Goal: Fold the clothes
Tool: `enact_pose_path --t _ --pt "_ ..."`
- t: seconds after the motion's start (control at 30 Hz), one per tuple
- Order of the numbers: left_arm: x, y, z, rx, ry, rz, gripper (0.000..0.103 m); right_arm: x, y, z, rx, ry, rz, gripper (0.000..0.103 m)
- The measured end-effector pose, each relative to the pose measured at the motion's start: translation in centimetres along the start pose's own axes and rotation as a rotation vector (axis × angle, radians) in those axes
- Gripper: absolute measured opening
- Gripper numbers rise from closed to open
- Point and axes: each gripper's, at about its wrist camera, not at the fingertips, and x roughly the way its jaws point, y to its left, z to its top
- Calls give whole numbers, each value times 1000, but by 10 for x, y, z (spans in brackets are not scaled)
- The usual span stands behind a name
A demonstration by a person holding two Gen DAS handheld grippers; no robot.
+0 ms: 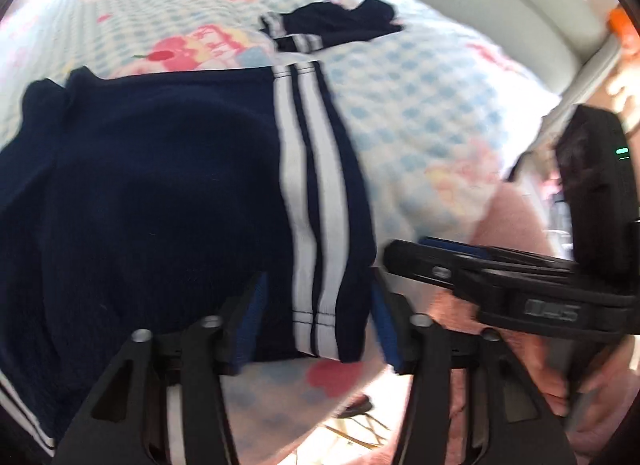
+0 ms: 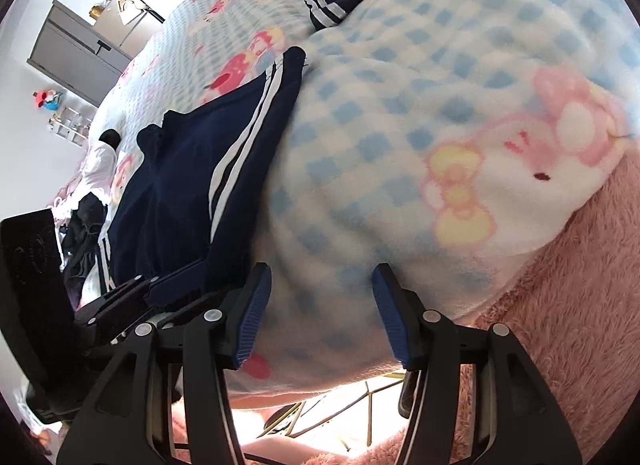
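A: Where is the garment, and what about the tongs?

B: Navy garment (image 1: 152, 201) with twin white side stripes, spread on a bed under a blue-checked blanket (image 1: 420, 113) printed with pink cartoon figures. Stripe-trimmed corner lying right between the fingers of the left tongs (image 1: 316, 325) — fingers apart, blue pads on either side of the cloth, not pinching. Right tongs (image 2: 322, 313) also apart, holding nothing, over bare blanket just beside the garment's striped edge. Second dark piece (image 1: 332, 25) with white bands further up the bed, well apart from the first.

A: Folded or not?

B: Hard to say. Looks like a doubled, fairly flat panel, though the far end seems bunched; blur hides the layers. Fits either a corner about to be gripped for a fold or one just let go after a fold.

A: How to handle this stage well?

B: If gripping — best to take the hem's layers together, close to the stripe, so no layer slips. Worth keeping the other tongs on the matching corner of the same edge, lifting level, so the stripes stay lined up. Soft knit likely to sag and drag on the fleecy blanket. If releasing, better to back straight out without snagging the hem.
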Motion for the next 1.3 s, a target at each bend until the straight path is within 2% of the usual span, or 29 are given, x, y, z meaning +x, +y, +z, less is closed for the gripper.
enact_pose_path --t 0.03,0.1,0.23,0.3,0.43,0.47,0.57,0.67,0.73,0.83,0.97,1.07,1.13,1.17,1.3 --pt "0 -1 2 4 -4 13 17 0 3 0 -10 4 5 56" --pt "-1 -4 5 13 -13 40 17 0 14 2 -58 9 5 56" --pt "-57 24 12 -92 -172 50 16 6 52 1 -190 37 42 56" --pt "-84 46 9 -152 -227 41 16 12 76 0 -265 52 63 56" --pt "-120 92 -11 -257 -297 145 16 29 124 -11 -396 110 118 56" --pt "-126 107 -16 -304 -305 161 16 34 134 -15 -424 123 128 56" --pt "-131 147 -42 -461 -299 149 16 46 158 -28 -486 156 137 57" --pt "-129 161 -69 -494 -288 103 16 55 174 -42 -539 200 149 58" --pt "-125 165 -79 -507 -288 70 17 65 181 -50 -569 285 192 59" --pt "-128 163 -88 -522 -329 92 17 69 181 -50 -534 287 190 59" --pt "-145 158 -91 -495 -443 109 18 49 170 -45 -473 203 200 59" --pt "-125 168 -90 -508 -343 96 19 42 164 -37 -433 177 218 59" --pt "-108 177 -95 -542 -256 122 18 44 165 -32 -418 163 204 59" --pt "-104 178 -99 -556 -243 129 18 48 167 -29 -414 162 207 60" --pt "-120 177 -102 -556 -331 88 19 69 177 -18 -441 186 181 66"
